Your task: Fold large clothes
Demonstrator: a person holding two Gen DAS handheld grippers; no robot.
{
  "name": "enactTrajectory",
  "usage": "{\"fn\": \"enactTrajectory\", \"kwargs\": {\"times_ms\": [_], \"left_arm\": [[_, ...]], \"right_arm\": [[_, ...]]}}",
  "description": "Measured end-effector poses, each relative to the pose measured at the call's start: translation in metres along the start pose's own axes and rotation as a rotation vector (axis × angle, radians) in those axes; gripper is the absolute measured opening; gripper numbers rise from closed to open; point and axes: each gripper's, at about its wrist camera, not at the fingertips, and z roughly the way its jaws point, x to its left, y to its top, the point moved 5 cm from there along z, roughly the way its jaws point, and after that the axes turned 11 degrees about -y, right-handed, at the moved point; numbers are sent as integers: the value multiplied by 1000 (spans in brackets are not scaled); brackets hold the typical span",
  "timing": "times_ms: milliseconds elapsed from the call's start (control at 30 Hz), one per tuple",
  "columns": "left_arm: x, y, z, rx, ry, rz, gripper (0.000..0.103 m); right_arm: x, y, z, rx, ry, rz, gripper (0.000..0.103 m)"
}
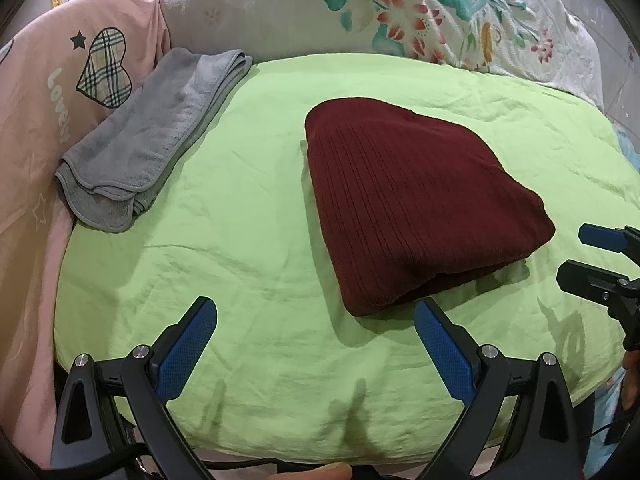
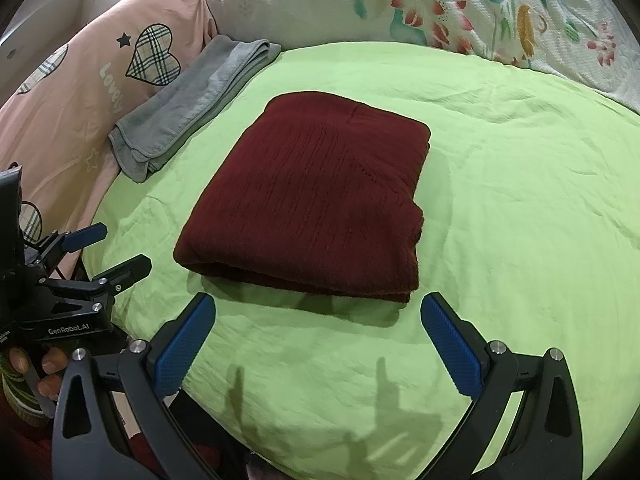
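Note:
A dark red ribbed knit garment (image 1: 412, 204) (image 2: 316, 196) lies folded into a thick rectangle on the light green sheet (image 1: 248, 216) (image 2: 520, 208). My left gripper (image 1: 316, 312) hovers open just in front of the garment's near left corner, nothing between its blue pads. My right gripper (image 2: 318, 308) is open too, held just short of the garment's near folded edge. In the left wrist view the right gripper (image 1: 576, 252) shows at the right edge; the left gripper (image 2: 120, 248) shows at the left edge of the right wrist view.
A folded grey towel (image 1: 152, 140) (image 2: 192, 108) lies at the sheet's far left. Pink bedding with plaid hearts (image 1: 60, 92) (image 2: 100, 68) bunches up on the left. A white floral quilt (image 1: 400, 12) (image 2: 460, 8) runs along the back. A hand (image 2: 44, 364) grips the left tool.

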Motion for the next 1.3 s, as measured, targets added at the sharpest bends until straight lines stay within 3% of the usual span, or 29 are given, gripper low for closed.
{"fn": "enactTrajectory", "kwargs": {"times_ms": [1300], "left_arm": [[-10,0,-3,-6,-7,-9,99]], "right_arm": [[4,4,0,-1,3,5,102]]}}
